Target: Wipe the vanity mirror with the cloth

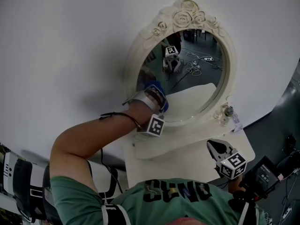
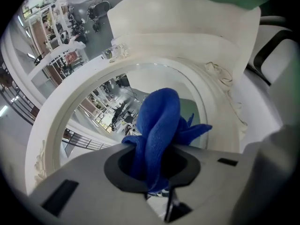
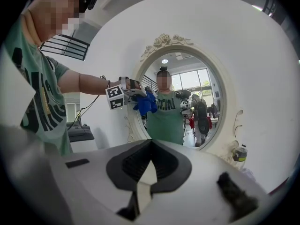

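An oval vanity mirror (image 1: 199, 78) in a cream carved frame (image 1: 137, 55) stands against the white wall. My left gripper (image 1: 157, 96) is shut on a bunched blue cloth (image 1: 156, 88), which is held against the lower left of the glass. In the left gripper view the cloth (image 2: 159, 125) sticks out from between the jaws of the left gripper (image 2: 157, 168), with the frame (image 2: 61, 121) curving round it. The right gripper view shows the cloth (image 3: 146, 102) at the left edge of the mirror (image 3: 187, 97). My right gripper (image 1: 219, 149) hangs low to the right, away from the mirror, shut and holding nothing.
A small jar (image 1: 228, 110) sits on the frame's lower right ledge and shows as the jar (image 3: 239, 153) in the right gripper view. The white vanity top (image 1: 192, 161) lies below the mirror. A dark device (image 1: 263, 173) and cables are on the floor at right.
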{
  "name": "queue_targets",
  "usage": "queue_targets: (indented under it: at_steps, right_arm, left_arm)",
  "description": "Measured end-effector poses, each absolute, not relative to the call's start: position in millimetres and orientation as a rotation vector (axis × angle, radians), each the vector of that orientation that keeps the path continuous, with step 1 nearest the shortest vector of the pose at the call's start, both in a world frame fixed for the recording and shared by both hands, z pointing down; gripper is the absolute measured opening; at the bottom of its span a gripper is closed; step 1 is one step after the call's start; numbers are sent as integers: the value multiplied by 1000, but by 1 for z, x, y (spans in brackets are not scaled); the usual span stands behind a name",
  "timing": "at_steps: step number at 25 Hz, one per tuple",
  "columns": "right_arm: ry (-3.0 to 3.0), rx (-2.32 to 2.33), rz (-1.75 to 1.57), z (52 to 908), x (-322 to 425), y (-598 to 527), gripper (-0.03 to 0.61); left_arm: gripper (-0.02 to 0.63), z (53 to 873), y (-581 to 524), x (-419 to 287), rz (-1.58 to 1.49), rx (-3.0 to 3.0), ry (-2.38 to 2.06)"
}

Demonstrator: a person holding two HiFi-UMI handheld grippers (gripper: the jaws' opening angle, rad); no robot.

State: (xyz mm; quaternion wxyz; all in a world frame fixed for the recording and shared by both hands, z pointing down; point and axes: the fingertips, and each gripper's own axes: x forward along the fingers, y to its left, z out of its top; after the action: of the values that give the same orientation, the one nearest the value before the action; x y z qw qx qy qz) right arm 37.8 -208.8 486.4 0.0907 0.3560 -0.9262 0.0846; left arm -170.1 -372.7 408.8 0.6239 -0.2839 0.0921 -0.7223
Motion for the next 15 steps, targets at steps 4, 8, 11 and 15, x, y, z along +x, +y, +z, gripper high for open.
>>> queue_targets:
  at_steps: [4,8,11,15]
  right_arm:
    - [-2745,1107,261,487,50,-209,8]
    - [-2707,1189,298,500,84,-204,8]
    - [-2680,1248,328,507,110,-202,8]
    - [-2636,1341,366,515,147,-197,8]
  left_arm:
    - [81,413,-392,-125,-1594,-665,203]
    - [81,414,-413,-63,-1528,-668,175]
    - [81,417,-432,-17,-1496,-660,157]
    - [81,419,-456,51,-1419,-665,165]
